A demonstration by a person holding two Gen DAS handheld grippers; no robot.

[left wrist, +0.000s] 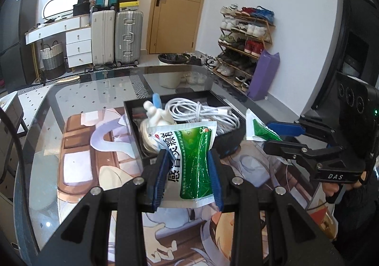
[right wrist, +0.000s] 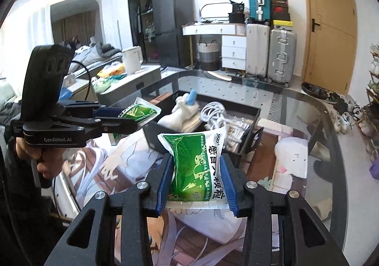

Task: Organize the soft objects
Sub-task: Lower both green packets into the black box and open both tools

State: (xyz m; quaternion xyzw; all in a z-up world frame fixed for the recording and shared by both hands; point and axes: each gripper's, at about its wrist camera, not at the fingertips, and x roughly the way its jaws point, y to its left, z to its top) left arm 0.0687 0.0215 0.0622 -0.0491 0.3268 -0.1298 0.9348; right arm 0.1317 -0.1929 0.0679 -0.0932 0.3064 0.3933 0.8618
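Observation:
My left gripper (left wrist: pixel 188 154) is shut on a green and white medicine sachet (left wrist: pixel 189 161), held just above the near edge of a black box (left wrist: pixel 233 134). My right gripper (right wrist: pixel 196 159) is shut on a second green and white sachet (right wrist: pixel 199 166), held near the box (right wrist: pixel 151 133). The right gripper also shows in the left wrist view (left wrist: pixel 272 133) with its sachet (left wrist: pixel 258 128) at the box's right side. The left gripper shows in the right wrist view (right wrist: pixel 128 119) with its sachet (right wrist: pixel 137 112). The box holds a coiled white cable (left wrist: pixel 201 109) and a white soft toy (left wrist: pixel 156 112).
The box stands on a printed mat (left wrist: pixel 94 166) on a glass table (left wrist: pixel 94 86). Suitcases (left wrist: pixel 128 36), a white drawer unit (left wrist: pixel 78 45), a door (left wrist: pixel 177 3), a shoe rack (left wrist: pixel 244 45) and a bin (left wrist: pixel 169 71) stand behind the table.

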